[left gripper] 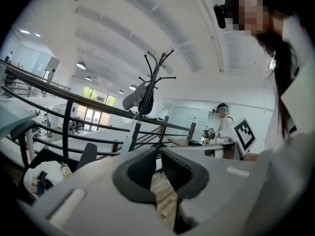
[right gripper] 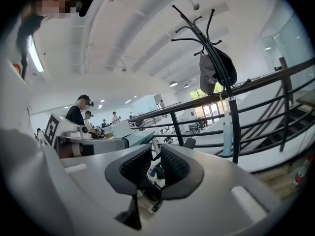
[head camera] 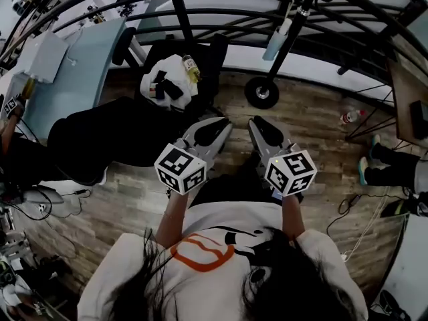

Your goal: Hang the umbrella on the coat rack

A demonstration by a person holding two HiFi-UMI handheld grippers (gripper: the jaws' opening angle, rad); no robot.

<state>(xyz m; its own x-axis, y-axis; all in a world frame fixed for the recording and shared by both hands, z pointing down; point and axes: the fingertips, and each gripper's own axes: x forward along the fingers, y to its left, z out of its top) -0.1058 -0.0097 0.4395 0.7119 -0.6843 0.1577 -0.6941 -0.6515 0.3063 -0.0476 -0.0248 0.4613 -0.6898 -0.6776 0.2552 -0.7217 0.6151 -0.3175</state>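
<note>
Umbrella (right gripper: 227, 132) is seen hanging beside the rack (right gripper: 231, 107) pole, apparently hooked partway up by its strap, so the task is judged done. Left gripper (head camera: 212, 127) and right gripper (head camera: 263, 127) are held low near the body, jaws slightly apart with nothing between. Next, only a check that the strap holds is called for. Cap (right gripper: 209, 75) is hung above the umbrella. Railing (head camera: 179, 9) is set behind the rack, chair (head camera: 215, 52) to its left. Nothing is seen in the way.

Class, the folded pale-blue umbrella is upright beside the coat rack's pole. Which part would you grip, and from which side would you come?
Probably its middle. The umbrella is a slim upright cylinder, so a level grip can close across its narrow width. Come from the front-left, because the coat rack pole stands close on its right and would block that side.
</note>
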